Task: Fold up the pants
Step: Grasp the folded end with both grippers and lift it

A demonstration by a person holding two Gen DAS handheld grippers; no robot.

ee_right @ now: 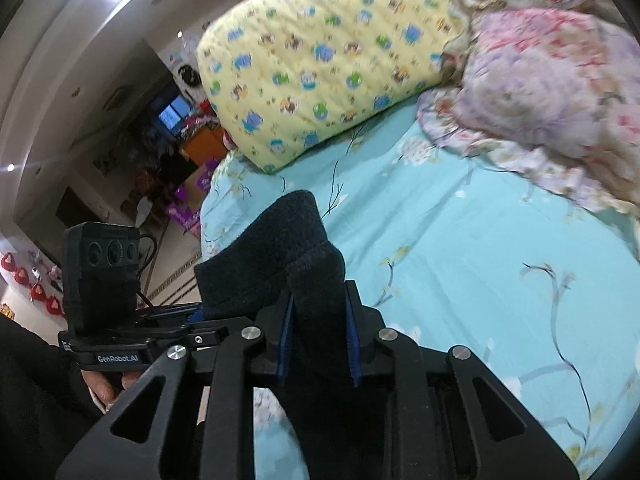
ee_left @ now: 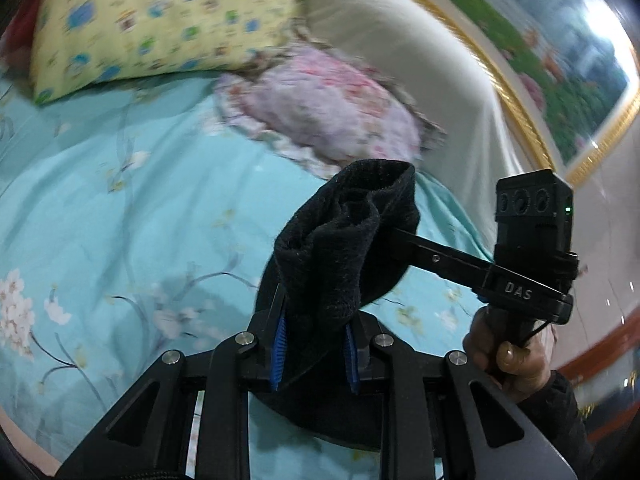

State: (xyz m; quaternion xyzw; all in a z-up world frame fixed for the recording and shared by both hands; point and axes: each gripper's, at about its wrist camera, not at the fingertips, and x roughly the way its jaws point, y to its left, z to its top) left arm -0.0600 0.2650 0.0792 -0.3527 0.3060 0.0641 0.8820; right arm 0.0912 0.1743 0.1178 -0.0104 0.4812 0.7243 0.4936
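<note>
Lifting dark pants (ee_left: 344, 248) clear of turquoise bed sheet (ee_left: 120, 200). Left gripper (ee_left: 316, 344) pinching bunched fabric, rest hanging below. Right gripper (ee_right: 318, 340) pinching same garment alongside, close by. Held edge spans short gap between claws; length drops toward sheet's near edge. Yellow pillow (ee_right: 320, 60), floral quilt (ee_right: 552, 92) at far edge.

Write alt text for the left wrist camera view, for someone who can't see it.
The left gripper is clamped on a bunched fold of black pants, with the right gripper gripping the same fabric from the right. Behind lie a turquoise floral bedsheet, a yellow cartoon-print pillow and a pink floral pillow.
</note>
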